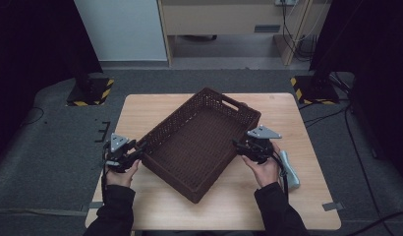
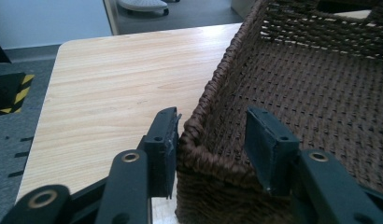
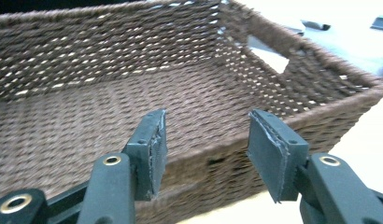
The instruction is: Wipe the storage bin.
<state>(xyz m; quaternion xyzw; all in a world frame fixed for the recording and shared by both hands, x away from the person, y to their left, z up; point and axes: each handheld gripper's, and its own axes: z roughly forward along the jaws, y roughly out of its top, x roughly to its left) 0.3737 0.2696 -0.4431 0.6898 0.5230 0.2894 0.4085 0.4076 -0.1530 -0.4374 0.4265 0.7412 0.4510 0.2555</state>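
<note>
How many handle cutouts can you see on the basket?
1. It is in the far short wall of the basket, near the table's back edge: handle cutout, also seen in the right gripper view. The near short wall's face is hidden, so a second may exist.

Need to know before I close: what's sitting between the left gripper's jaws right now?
In the left gripper view, the left gripper straddles the basket rim near its corner: one pad outside touching the weave, the other inside, clear of it.

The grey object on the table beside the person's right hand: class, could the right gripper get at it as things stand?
Probably yes. The grey object lies bare on the table by the right gripper, whose open jaws hold nothing but face the basket, so it must turn.
</note>
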